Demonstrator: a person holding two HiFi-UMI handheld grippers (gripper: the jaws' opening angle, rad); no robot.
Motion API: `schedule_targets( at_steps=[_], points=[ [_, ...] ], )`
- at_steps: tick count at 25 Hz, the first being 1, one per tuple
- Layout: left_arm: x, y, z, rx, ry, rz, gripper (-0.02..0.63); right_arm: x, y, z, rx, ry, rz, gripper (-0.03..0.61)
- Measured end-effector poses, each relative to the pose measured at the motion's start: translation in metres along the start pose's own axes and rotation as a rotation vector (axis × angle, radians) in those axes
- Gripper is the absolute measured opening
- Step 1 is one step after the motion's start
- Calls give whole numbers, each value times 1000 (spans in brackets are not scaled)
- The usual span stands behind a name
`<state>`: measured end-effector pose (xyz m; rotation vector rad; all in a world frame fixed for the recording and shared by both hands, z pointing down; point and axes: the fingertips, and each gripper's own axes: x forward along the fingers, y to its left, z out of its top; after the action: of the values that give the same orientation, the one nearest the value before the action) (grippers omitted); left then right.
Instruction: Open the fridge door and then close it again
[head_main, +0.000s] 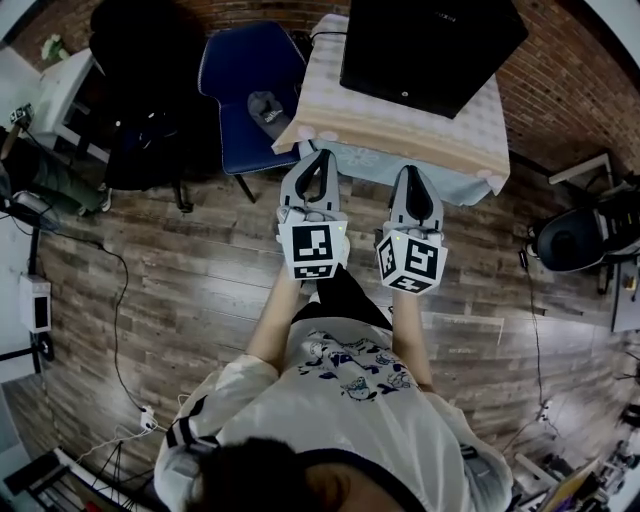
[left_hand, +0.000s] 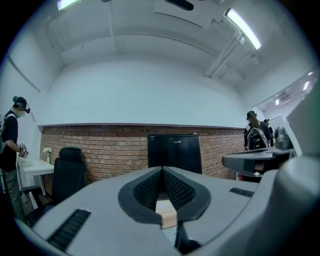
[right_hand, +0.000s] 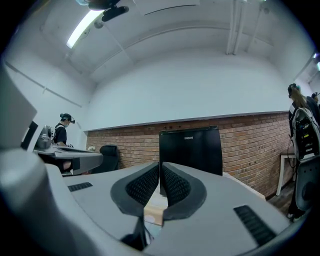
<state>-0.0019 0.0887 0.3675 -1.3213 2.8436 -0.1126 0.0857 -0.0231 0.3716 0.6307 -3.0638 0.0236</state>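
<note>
A small black fridge stands on a cloth-covered table, its door shut; the same fridge fills the middle of the left gripper view, and the fridge stands ahead in the right gripper view. My left gripper and right gripper are side by side just short of the table's near edge, both pointing level at the fridge. Both are shut with nothing between the jaws. Neither touches the fridge.
A blue chair with a dark object on its seat stands left of the table. A black office chair and a white desk are at the left. People stand by both side walls. Cables run over the wooden floor.
</note>
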Motion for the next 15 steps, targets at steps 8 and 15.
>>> schedule_targets(
  at_steps=[8, 15],
  points=[
    [80, 16, 0, 9, 1, 26, 18, 82, -21, -6, 1, 9, 47, 41],
    [161, 27, -2, 0, 33, 39, 18, 163, -48, -5, -4, 20, 69, 41]
  ],
)
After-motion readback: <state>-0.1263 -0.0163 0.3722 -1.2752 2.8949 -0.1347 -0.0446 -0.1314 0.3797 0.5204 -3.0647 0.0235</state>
